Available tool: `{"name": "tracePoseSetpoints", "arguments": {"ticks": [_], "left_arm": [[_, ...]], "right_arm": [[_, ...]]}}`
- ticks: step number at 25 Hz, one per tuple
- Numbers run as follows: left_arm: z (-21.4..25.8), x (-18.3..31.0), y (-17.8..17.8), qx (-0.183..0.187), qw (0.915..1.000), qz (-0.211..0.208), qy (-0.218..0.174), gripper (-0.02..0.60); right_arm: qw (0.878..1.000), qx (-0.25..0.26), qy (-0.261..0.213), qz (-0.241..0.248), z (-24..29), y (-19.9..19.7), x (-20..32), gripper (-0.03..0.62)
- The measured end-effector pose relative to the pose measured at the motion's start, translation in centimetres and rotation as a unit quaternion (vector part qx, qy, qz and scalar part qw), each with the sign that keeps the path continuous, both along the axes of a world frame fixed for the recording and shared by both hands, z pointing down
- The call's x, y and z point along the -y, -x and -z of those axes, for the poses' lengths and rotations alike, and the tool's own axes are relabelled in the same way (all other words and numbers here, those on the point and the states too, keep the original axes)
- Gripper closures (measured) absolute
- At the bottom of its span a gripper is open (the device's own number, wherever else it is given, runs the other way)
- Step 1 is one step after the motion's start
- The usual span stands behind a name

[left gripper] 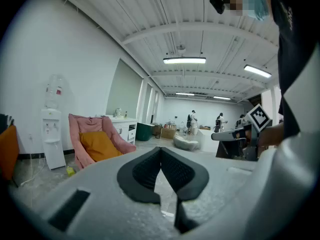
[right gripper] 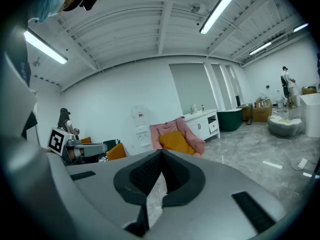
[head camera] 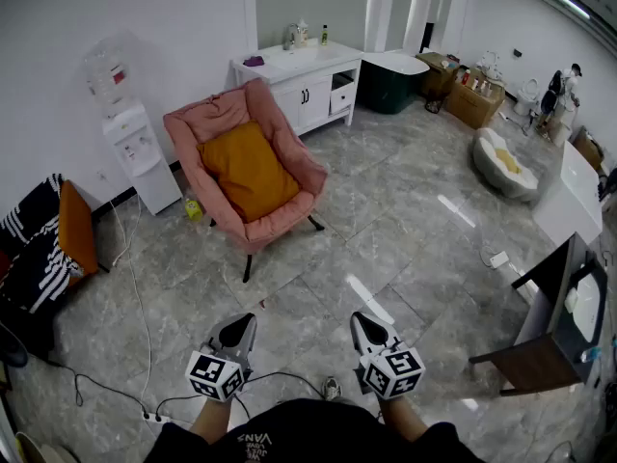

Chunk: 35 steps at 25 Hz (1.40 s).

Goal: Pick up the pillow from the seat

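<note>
Head view: left gripper (head camera: 242, 321), right gripper (head camera: 361, 319) jaws together, empty.

There are two grippers, the left gripper (head camera: 241, 326) and the right gripper (head camera: 363, 326). Ahead of them stands one pink armchair (head camera: 217, 114) holding one orange pillow (head camera: 249, 170). Beyond it are one white cabinet (head camera: 308, 90) and one water dispenser (head camera: 140, 152). One orange cushion (head camera: 77, 230) lies far left of the left gripper, and one dark wooden chair (head camera: 535, 355) stands right of the right gripper.
</note>
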<state>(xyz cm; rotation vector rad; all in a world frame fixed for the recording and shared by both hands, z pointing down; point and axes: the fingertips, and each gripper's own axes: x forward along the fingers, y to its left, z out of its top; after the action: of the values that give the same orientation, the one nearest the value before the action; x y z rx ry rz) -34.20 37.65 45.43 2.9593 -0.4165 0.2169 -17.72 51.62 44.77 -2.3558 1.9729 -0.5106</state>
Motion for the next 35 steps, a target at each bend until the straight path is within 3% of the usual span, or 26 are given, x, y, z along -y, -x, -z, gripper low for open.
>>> {"name": "tracePoseSetpoints", "arguments": {"ticks": [8,10,13,17,21,28,35], "left_arm": [[-0.2,-1.9,-5.5,-0.005,0.9997,-0.023,0.004,0.558],[-0.2,-2.2,-6.9,-0.004,0.9997,-0.022,0.005,0.558],[-0.4,-3.0,-9.2,-0.005,0.9999,-0.011,0.006,0.553],[-0.8,-3.9,-12.0,-0.012,0.9998,0.004,0.016,0.466],[-1.4,-3.9,-13.1,-0.004,0.9993,0.024,0.027,0.402],[-2.1,0.9,-13.4,0.002,0.9981,0.046,0.041,0.371],[-1.3,7.6,-17.8,-0.023,0.9988,0.009,0.041,0.371]], "right_arm": [[0.999,0.018,-0.026,0.023,-0.1,-4.1,-0.1,0.591],[0.999,0.026,-0.030,0.029,-0.1,-5.4,-0.1,0.489],[0.998,0.031,-0.030,0.036,-0.5,-7.8,-0.6,0.480],[0.998,0.037,-0.029,0.051,-1.0,-10.7,-0.9,0.473],[0.997,0.040,-0.025,0.057,-1.4,-12.7,-0.1,0.410],[0.997,0.052,-0.022,0.052,-2.0,-14.7,3.4,0.392],[0.998,0.044,-0.017,0.030,-0.8,-17.3,9.2,0.388]]}}
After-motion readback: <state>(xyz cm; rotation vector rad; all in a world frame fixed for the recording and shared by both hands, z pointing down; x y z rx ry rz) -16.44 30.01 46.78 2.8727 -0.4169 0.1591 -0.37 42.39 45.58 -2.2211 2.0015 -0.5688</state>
